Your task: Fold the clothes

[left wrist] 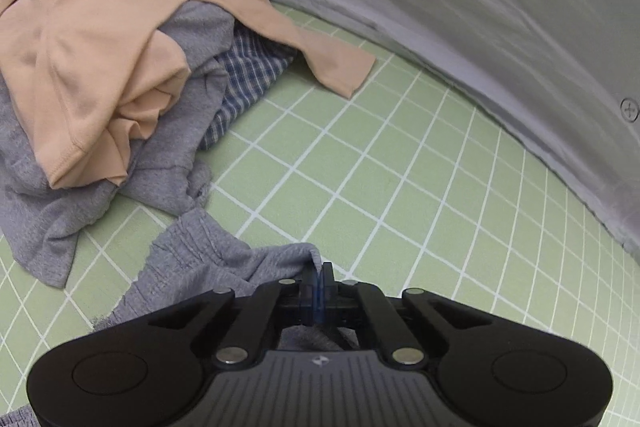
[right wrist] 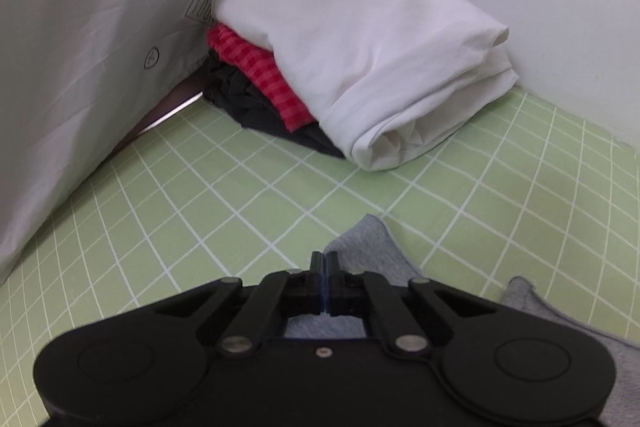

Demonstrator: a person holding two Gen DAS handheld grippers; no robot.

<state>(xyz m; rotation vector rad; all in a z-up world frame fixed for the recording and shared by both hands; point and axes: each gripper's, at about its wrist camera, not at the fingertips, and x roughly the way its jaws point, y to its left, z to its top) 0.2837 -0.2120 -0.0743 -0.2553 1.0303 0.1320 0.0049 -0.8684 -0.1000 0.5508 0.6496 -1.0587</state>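
A grey knit garment lies on the green checked table cloth. My left gripper is shut on a raised edge of it. In the right wrist view the same grey garment lies under my right gripper, whose fingers are shut on its edge. Part of the garment is hidden under both gripper bodies.
A pile of unfolded clothes sits at the left: a peach shirt, a grey piece and a blue plaid piece. A folded stack stands in the far corner: white, red checked, black. Plastic-covered walls border the table.
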